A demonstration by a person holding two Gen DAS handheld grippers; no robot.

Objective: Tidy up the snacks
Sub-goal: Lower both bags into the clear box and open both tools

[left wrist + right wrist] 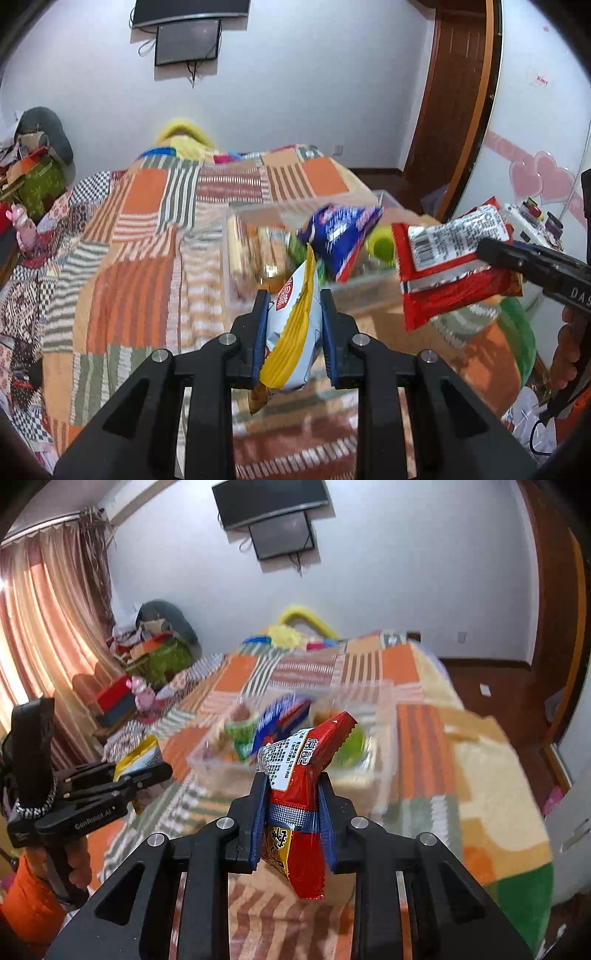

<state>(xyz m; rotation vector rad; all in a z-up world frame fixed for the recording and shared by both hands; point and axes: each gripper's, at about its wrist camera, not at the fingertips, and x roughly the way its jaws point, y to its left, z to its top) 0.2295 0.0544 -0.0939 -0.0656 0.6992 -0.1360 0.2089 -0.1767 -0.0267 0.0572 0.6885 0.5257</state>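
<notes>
My left gripper is shut on a yellow and white snack bag, held above the patchwork bedspread. My right gripper is shut on a red snack packet with a white label. In the left wrist view the red snack packet hangs at the right, pinched by the right gripper. In the right wrist view the left gripper shows at the left with the yellow bag in it. Ahead lies a clear plastic box with a blue packet, green cups and other snacks inside.
The bed is covered by the orange, green and white quilt. A pile of boxes and a pink toy sits at its left side. A dark wooden door stands at the right. Two screens hang on the wall.
</notes>
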